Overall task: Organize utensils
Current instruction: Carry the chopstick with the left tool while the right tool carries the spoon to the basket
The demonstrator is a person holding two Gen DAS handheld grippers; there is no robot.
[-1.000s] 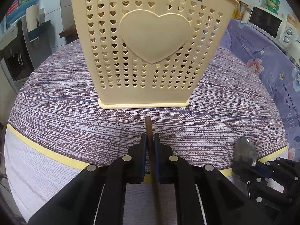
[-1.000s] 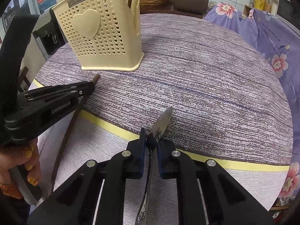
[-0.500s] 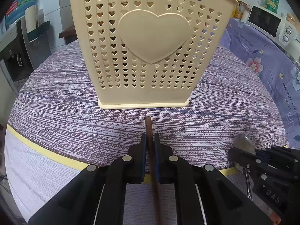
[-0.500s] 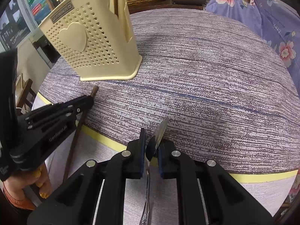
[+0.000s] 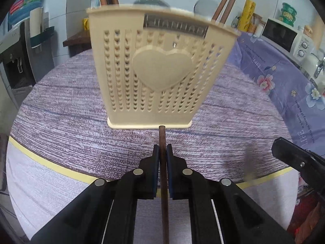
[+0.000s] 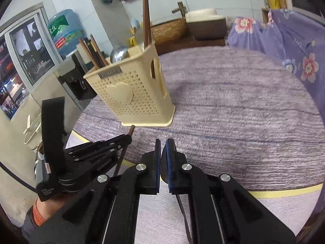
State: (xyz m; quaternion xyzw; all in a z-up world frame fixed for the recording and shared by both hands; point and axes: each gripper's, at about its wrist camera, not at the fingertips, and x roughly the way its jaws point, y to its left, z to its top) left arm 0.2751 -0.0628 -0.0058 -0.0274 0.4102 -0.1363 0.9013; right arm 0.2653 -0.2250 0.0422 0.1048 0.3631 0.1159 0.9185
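Note:
A cream plastic utensil holder [image 5: 156,71] with heart-shaped holes stands on the round table; it also shows in the right wrist view [image 6: 132,95]. Several brown chopsticks [image 6: 95,52] and a metal spoon bowl [image 6: 118,53] stick out of its top. My left gripper [image 5: 162,152] is shut on a brown chopstick [image 5: 162,138] whose tip points at the holder's base. My right gripper [image 6: 163,148] is shut on a metal spoon [image 6: 183,213]; only a dark stretch of its handle shows below the fingers. The left gripper [image 6: 124,140] also shows in the right wrist view, left of mine.
The table has a purple striped cloth [image 6: 233,111] with a yellow band [image 5: 50,165] near its front edge. A floral purple cover [image 5: 284,77] lies to the right, a microwave [image 5: 284,36] behind it. A water dispenser [image 6: 65,34] stands at the back left.
Both grippers have risen and tilted up, so the holder's top and its contents now show. The spoon's bowl, seen above the right fingers before, is out of sight now.

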